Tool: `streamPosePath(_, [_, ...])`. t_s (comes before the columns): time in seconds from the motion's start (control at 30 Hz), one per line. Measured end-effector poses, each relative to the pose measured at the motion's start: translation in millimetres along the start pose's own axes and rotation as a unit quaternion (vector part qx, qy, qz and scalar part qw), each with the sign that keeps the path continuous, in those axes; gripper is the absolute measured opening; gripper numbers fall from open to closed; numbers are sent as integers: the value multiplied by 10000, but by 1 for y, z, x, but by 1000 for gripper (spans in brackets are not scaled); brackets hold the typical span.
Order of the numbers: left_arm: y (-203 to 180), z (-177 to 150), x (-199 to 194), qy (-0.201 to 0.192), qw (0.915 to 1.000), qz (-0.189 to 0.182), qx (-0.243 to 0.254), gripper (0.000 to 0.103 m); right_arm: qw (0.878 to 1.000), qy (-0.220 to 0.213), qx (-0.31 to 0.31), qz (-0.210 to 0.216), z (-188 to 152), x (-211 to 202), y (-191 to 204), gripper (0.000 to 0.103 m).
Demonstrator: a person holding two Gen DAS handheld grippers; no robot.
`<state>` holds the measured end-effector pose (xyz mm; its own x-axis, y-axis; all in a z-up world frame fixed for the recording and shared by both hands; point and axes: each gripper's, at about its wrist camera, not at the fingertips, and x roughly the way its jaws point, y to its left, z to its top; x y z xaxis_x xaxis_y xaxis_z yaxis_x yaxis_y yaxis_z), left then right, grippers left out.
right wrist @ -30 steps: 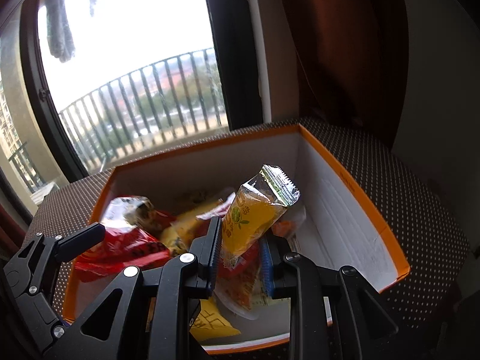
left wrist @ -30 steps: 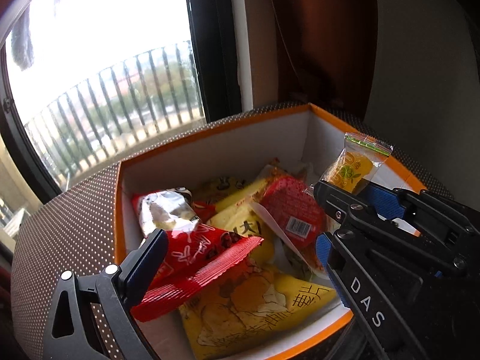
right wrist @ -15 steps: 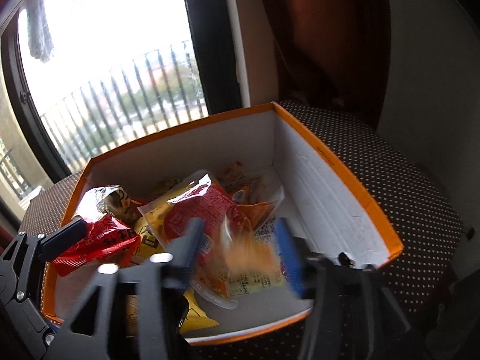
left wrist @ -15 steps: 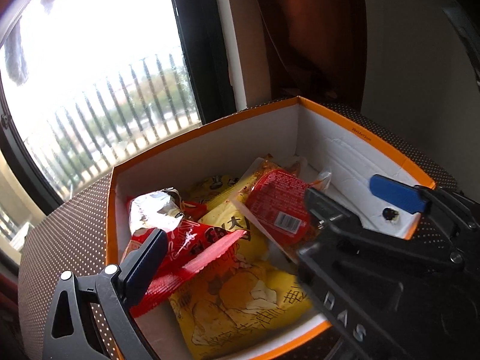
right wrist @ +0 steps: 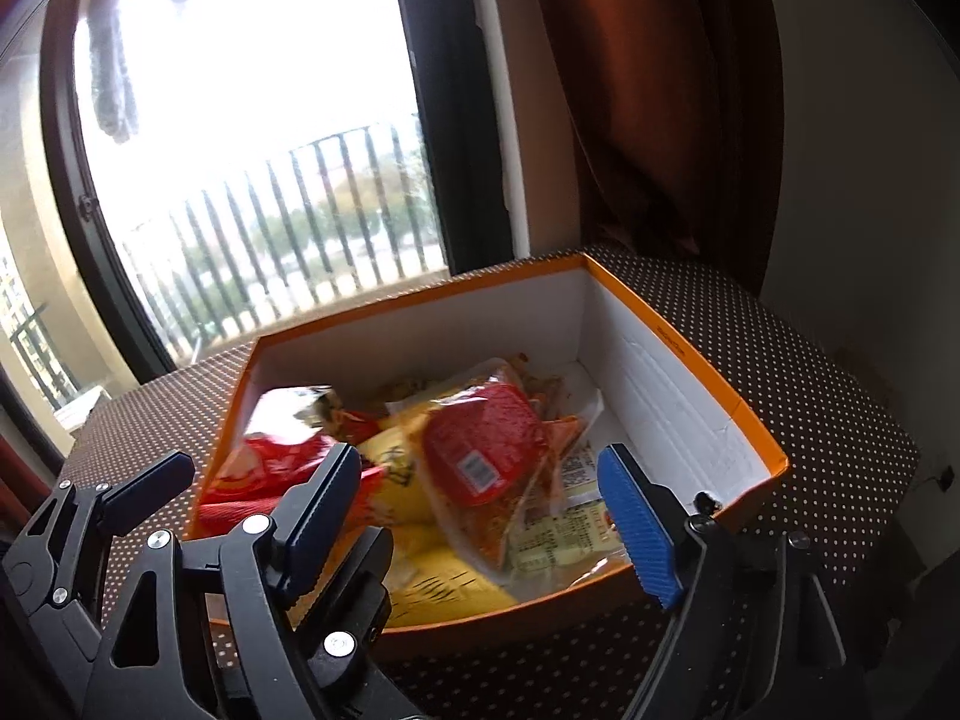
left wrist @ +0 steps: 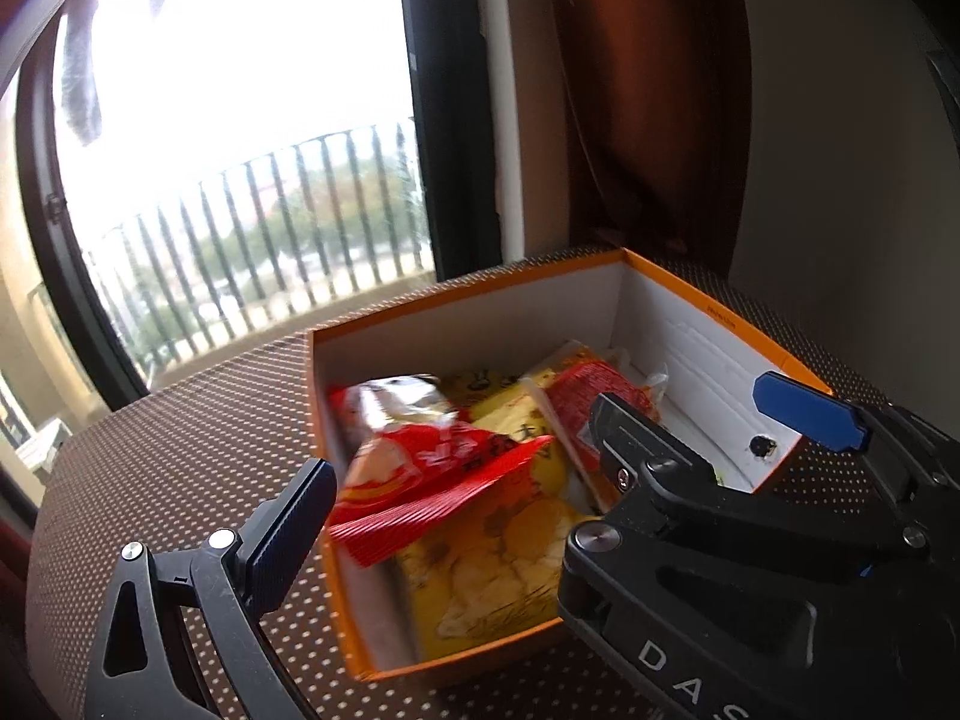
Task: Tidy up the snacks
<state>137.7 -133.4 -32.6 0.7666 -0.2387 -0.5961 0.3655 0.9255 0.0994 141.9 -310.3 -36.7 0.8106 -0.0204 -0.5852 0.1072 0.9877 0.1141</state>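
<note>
An orange-rimmed box (right wrist: 678,354) (left wrist: 480,288) with white walls stands on a brown dotted tablecloth (left wrist: 180,450). Inside lie a red packet (left wrist: 432,462) (right wrist: 270,474), a yellow chips bag (left wrist: 498,564) (right wrist: 444,594), a clear pack with red filling (right wrist: 480,456) (left wrist: 594,390), a silver foil pack (left wrist: 396,402) and a small orange packet (right wrist: 564,432). My right gripper (right wrist: 480,480) (left wrist: 702,414) hovers at the box's near side, its jaws opening with nothing between them. My left gripper (left wrist: 480,540) is open at the box's near left corner; its right finger is hidden behind the right gripper.
A large window (left wrist: 240,180) with a balcony railing lies behind the table, with a dark frame (left wrist: 456,120) beside it. A brown curtain (right wrist: 648,90) hangs behind the box's far right corner. A pale wall (right wrist: 870,180) closes the right side.
My right gripper opened and let go of the orange packet, which dropped into the box. Both grippers pulled back from the box, and the left one shifted left over the tablecloth.
</note>
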Motion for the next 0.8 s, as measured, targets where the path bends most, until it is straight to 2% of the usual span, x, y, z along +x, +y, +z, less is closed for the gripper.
streamPosePath(0.37, [37,-17,-60,-574,9962,530,-374,102,9976,-489,-346,343,-8,-44,48,90])
streamPosePath(0.6, [69,-33,-104,-957,9887,935,-676,102,9923,-869,-584,662,-14,-75,84,95])
streamPosePath(0.8, [93,-50,-133,-1097,9813,1271,-944,102,9868,-1097,-721,947,-20,-93,106,98])
